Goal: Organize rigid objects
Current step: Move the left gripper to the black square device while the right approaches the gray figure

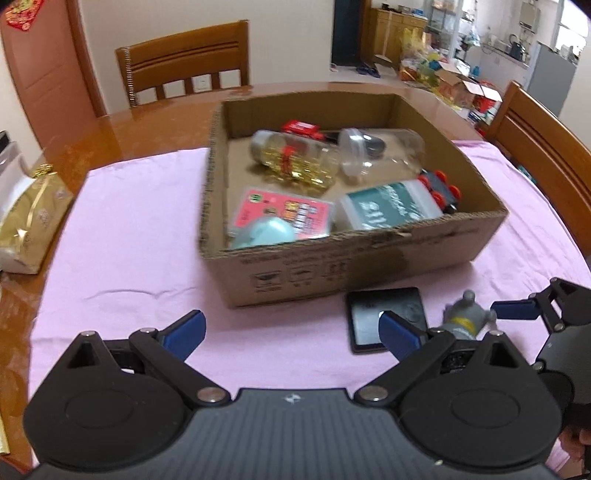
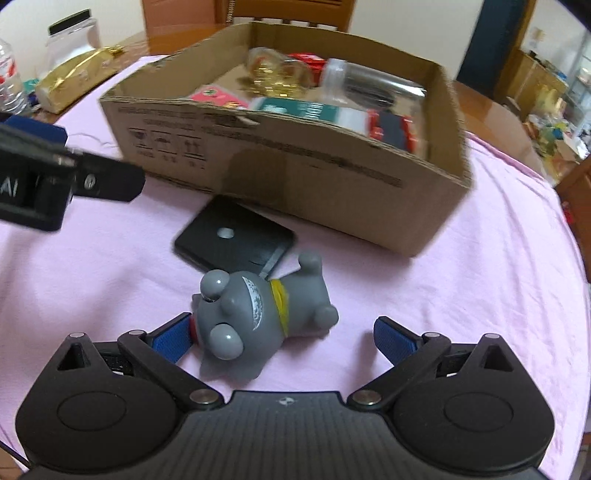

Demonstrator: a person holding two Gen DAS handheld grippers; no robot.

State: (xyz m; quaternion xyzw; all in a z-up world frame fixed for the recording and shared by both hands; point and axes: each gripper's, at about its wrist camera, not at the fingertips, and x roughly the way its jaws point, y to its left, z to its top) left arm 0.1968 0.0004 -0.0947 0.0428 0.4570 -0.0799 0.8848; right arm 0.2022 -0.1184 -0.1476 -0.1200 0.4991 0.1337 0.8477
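Observation:
A grey toy dog (image 2: 255, 314) with a yellow collar lies on its side on the pink cloth, between the open jaws of my right gripper (image 2: 284, 338); its head is next to the left finger. It also shows in the left wrist view (image 1: 467, 319). A flat black case (image 2: 236, 242) lies just beyond it, against the cardboard box (image 2: 295, 173). My left gripper (image 1: 291, 332) is open and empty over the cloth in front of the box (image 1: 351, 266). The box holds several items: jars, a pink pack, a teal-labelled tub.
A gold-wrapped package (image 1: 29, 218) lies at the table's left edge. Wooden chairs stand behind (image 1: 184, 62) and to the right (image 1: 543, 136). A clear plastic jar (image 2: 74, 33) and a bottle (image 2: 9, 77) stand at the far left in the right wrist view.

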